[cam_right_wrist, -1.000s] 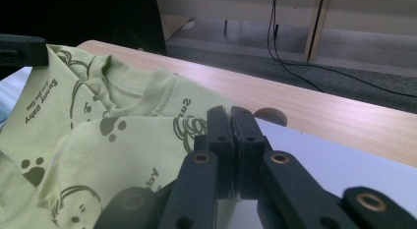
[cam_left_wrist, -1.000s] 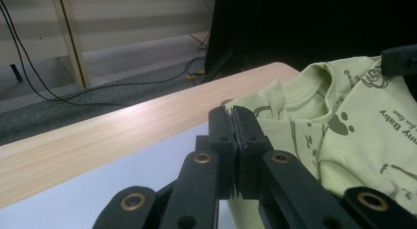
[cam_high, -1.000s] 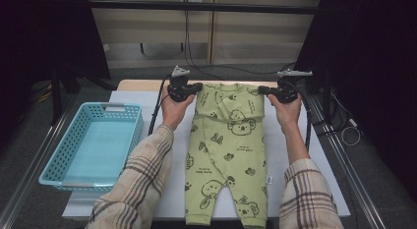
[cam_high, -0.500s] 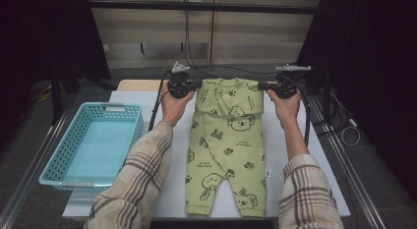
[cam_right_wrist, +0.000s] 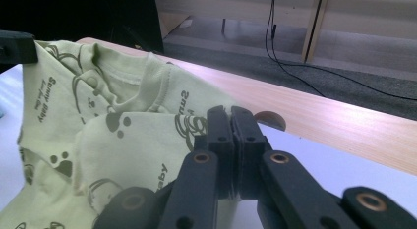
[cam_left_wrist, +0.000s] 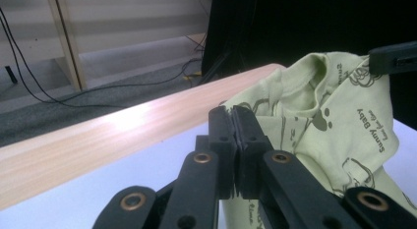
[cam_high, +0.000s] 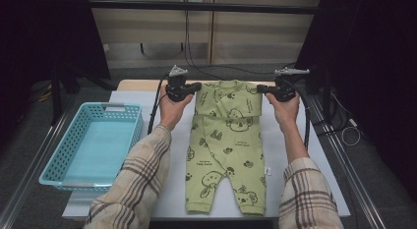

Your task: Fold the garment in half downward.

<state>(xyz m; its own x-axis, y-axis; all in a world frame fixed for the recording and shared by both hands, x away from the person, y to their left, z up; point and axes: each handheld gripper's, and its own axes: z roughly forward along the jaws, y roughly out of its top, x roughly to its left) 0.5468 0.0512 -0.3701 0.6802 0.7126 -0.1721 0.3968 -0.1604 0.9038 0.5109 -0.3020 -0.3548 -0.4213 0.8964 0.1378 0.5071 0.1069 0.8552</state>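
A light green baby romper (cam_high: pixel 221 140) with koala prints lies lengthwise on the white table (cam_high: pixel 314 160), legs toward the person. Its sleeves look folded in across the chest. My left gripper (cam_high: pixel 197 86) is shut on the romper's left shoulder and my right gripper (cam_high: pixel 259 89) on its right shoulder, holding the top edge stretched between them. In the left gripper view the shut jaws (cam_left_wrist: pixel 234 113) pinch the fabric (cam_left_wrist: pixel 344 121). In the right gripper view the jaws (cam_right_wrist: pixel 231 113) are closed the same way on the cloth (cam_right_wrist: pixel 123 106).
A light blue plastic basket (cam_high: pixel 59 160) stands at the table's left side with nothing in it. A wooden strip (cam_high: pixel 142 84) runs along the far edge. Cables trail from both grippers and across the floor behind.
The romper has slid a little away from the person, its leg ends now farther from the front edge. Both grippers stayed shut on the shoulders.
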